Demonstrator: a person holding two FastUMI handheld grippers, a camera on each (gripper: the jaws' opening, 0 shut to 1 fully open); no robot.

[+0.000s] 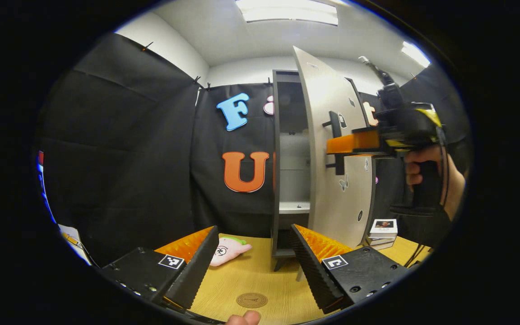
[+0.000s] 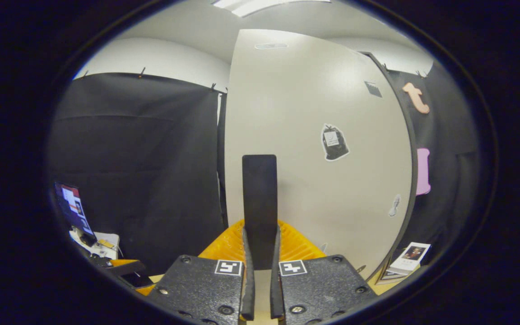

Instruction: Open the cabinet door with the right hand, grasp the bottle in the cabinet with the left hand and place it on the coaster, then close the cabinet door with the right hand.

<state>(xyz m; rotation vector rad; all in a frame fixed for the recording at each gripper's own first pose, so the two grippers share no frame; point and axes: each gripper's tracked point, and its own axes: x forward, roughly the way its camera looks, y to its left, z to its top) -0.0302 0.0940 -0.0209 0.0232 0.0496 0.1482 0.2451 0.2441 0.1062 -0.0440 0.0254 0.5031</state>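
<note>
A tall grey cabinet [image 1: 277,180] stands on the wooden table [image 1: 260,275], and its pale door [image 1: 332,198] is swung partly open. Inside I can see pale shelves [image 1: 294,207]. My right gripper [image 1: 334,146], held by a hand [image 1: 422,167], is shut on the door's dark vertical handle [image 1: 335,121]. In the right gripper view that handle [image 2: 259,189] runs up between the fingers of the right gripper [image 2: 260,239], in front of the door [image 2: 314,135]. My left gripper [image 1: 255,262] hangs open low over the table. A round brown coaster [image 1: 252,300] lies just below and between its fingers.
A pink plush toy [image 1: 228,250] lies on the table left of the cabinet's foot. To the right of the door sits a stack of books [image 1: 383,232], also in the right gripper view [image 2: 406,257]. A monitor [image 2: 72,205] stands far left. A fingertip [image 1: 244,319] pokes in near the coaster.
</note>
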